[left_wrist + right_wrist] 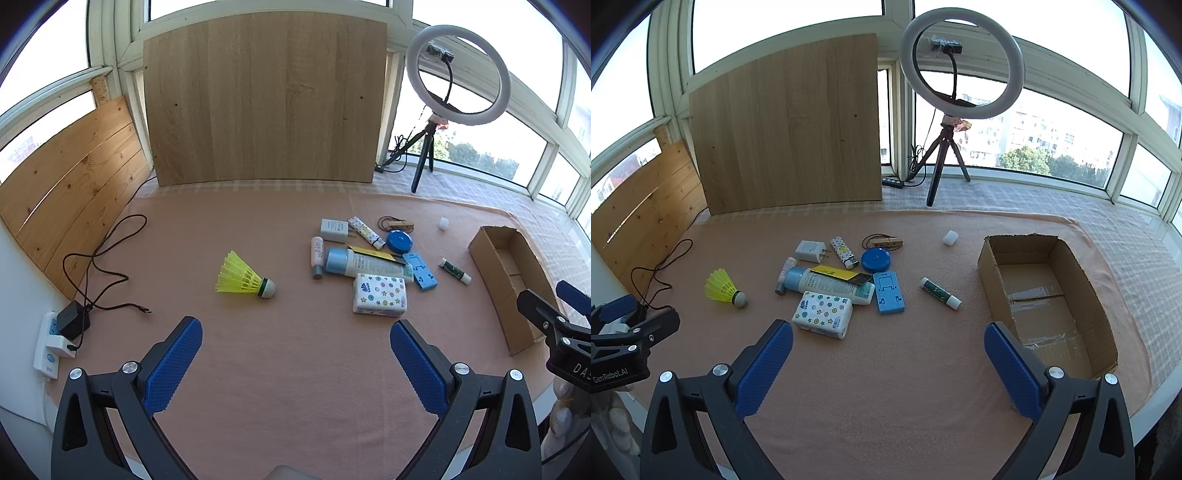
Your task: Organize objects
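A pile of small items lies mid-table: a tissue pack (823,314) (380,295), a blue-capped tube (831,285) (365,263), a blue phone stand (888,292) (421,271), a round blue tape measure (876,260), a white charger (810,251) and a lighter (844,252). A yellow shuttlecock (245,277) (724,288) lies apart to the left. A glue stick (940,293) (455,270) lies beside the empty cardboard box (1100,314) (491,243). My left gripper (295,365) and right gripper (888,367) hover open over bare cloth, holding nothing.
A ring light on a tripod (960,66) stands behind the cloth. Wooden boards (264,99) lean against the windows. A power strip with a black adapter and cable (70,321) sits at the left edge. A small white cap (949,237) and a clothespin (886,242) lie nearby.
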